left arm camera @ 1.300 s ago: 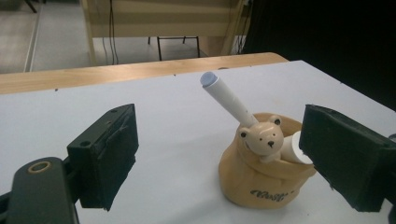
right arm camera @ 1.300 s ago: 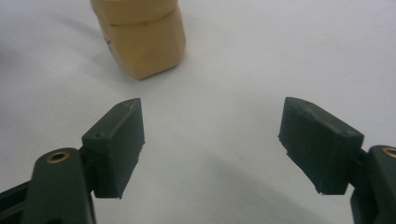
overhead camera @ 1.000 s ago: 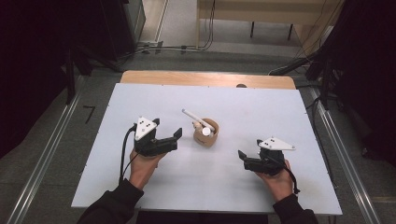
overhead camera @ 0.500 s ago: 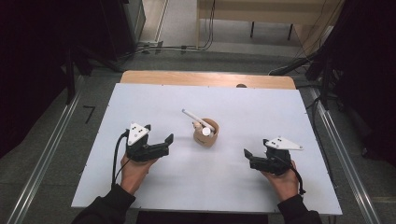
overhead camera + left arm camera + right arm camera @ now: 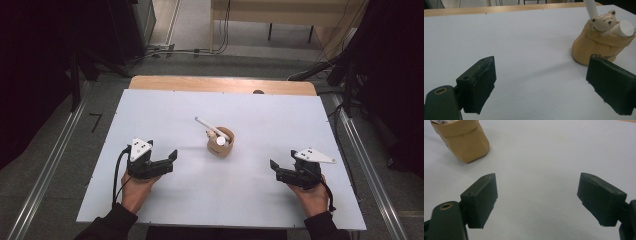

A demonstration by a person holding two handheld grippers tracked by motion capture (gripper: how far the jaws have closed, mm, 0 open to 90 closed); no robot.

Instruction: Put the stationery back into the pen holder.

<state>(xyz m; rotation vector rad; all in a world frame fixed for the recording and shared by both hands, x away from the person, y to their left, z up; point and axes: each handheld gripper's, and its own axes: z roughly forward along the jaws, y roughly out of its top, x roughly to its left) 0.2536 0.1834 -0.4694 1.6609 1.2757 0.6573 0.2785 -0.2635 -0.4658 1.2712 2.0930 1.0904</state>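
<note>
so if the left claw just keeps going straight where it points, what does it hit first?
Probably the tan ceramic cup with the bear figure. In the left gripper view it stands ahead of the open left claw, toward the right jaw's side, so it might clip the cup or just pass it. Otherwise bare white tabletop.

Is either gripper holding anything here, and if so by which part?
Nothing is held. The left gripper and right gripper are open and empty, apart from the tan cup.

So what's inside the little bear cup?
The cup holds two white sticks: one pen leaning out toward the back, another showing its round end beside the bear. Their lower ends are hidden by the cup's wall.
</note>
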